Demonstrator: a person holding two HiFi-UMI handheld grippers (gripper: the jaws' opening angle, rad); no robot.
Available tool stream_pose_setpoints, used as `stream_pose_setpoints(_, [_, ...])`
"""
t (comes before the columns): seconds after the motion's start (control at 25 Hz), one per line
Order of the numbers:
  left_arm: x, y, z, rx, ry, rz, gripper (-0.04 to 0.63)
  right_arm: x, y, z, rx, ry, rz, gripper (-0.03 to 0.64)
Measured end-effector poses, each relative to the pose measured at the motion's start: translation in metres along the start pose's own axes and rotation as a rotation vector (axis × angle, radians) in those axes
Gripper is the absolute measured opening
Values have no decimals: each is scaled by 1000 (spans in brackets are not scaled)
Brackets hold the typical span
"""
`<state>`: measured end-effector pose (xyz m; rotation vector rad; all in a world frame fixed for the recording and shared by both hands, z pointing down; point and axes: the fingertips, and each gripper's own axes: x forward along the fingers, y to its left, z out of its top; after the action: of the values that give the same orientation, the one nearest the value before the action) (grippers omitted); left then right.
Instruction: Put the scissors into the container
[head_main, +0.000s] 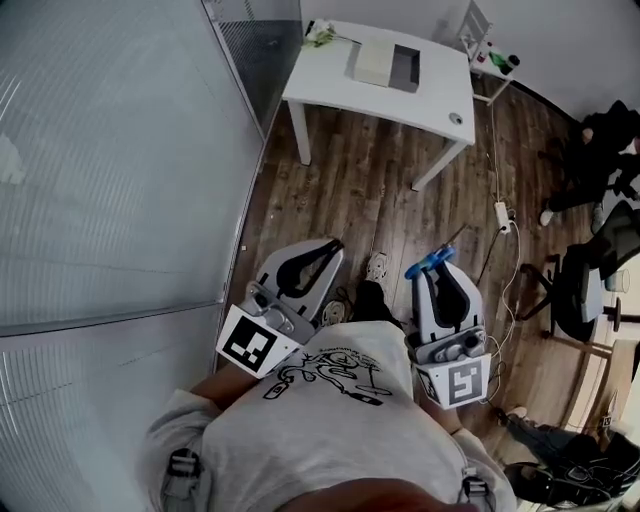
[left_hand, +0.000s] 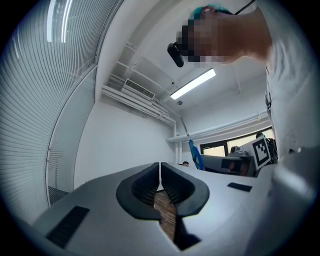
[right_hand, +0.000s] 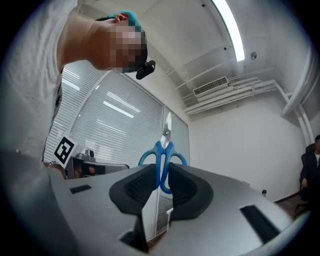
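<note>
Close in, left gripper (head_main: 336, 244): jaws pressed together, nothing between them.
Right gripper (head_main: 448, 265): clamped on the blue scissors (right_hand: 161, 159) by the handles, blades pointing away past the tips.
Container (head_main: 385, 65): far off, on white table (head_main: 440, 90).

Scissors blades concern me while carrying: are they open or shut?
Shut: the scissors blades rise as one point and the blue handle loops meet, clamped between the fingers of the right gripper.

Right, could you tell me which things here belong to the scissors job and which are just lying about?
Job: blue-handled scissors in the right gripper; open white-and-grey box on the white table, likely the container.
Lying about: white power strip; black office chair.
</note>
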<state>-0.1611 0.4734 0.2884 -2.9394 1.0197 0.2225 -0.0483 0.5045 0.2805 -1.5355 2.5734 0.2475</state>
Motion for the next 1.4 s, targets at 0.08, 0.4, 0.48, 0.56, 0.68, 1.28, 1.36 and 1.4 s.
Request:
stream_pose_setpoints(0.08, [4, 7, -3, -13, 22, -1, 26, 8, -3, -3, -2, 2, -2, 84])
stream_pose_setpoints(0.4, [23, 19, 2, 7, -55, 3, 26, 19, -21, -14, 9, 2, -9, 84])
stream_pose_setpoints(0.48, [34, 22, -2, 0, -40, -3, 26, 23, -30, -17, 10, 5, -10, 84])
stream_pose_setpoints(0.56, [45, 25, -12, -16, 10, -7, 26, 30, -41, -21, 8, 5, -13, 84])
stream_pose_setpoints(0.68, [62, 32, -16, -18, 21, -7, 26, 39, -57, -25, 9, 4, -16, 84])
stream_pose_setpoints(1.28, [172, 77, -21, 0, 18, 21, 26, 99, -159, -39, 29, -8, 1, 84])
stream_pose_setpoints(1.36, [187, 80, -18, 9, 0, 25, 26, 105, -173, -39, 30, -11, 3, 84])
stream_pose_setpoints(1.4, [195, 80, -15, 12, -6, 27, 26, 107, -181, -37, 31, -12, 4, 84])
